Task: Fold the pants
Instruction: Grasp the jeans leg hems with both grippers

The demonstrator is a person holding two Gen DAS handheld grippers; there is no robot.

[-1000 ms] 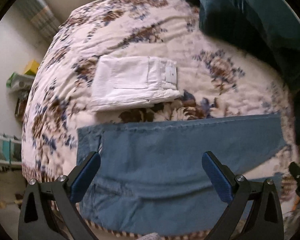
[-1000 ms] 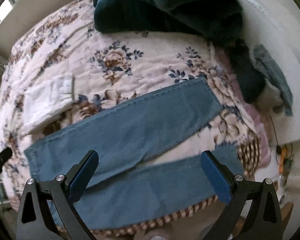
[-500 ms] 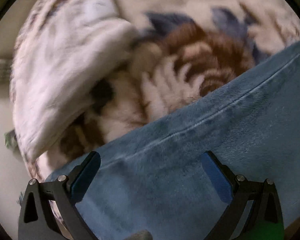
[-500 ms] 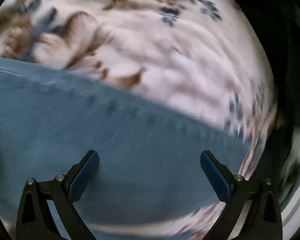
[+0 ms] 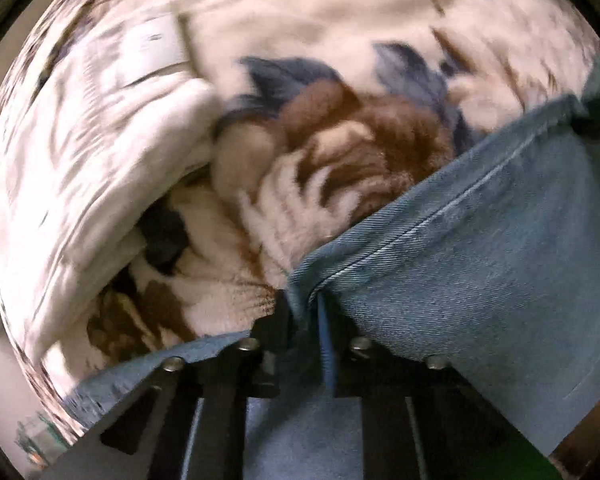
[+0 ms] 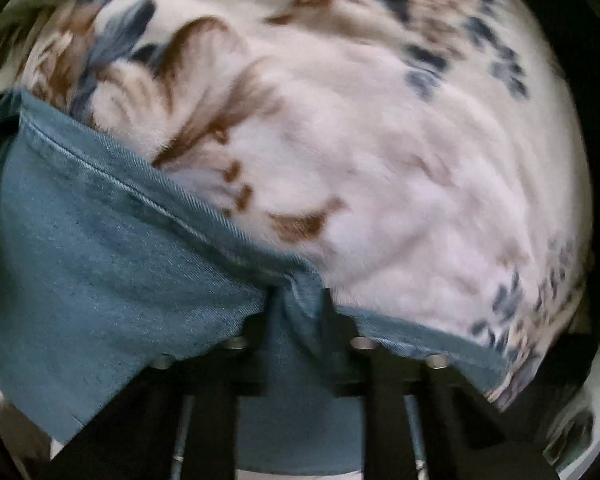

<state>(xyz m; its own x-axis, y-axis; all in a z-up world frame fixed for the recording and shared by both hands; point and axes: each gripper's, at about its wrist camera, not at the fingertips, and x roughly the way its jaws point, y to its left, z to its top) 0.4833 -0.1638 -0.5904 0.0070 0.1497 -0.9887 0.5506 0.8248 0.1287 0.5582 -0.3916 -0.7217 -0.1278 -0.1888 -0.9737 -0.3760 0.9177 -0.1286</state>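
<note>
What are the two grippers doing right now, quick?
Left gripper: shut on the blue denim jeans at their seamed edge.
Right gripper: shut on the same jeans' edge.

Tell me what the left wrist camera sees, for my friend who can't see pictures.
The left gripper is shut on the seamed edge of blue jeans, pinching up a small ridge. Behind lies a fuzzy floral blanket with folded white pants at left; the picture is blurry.
</note>
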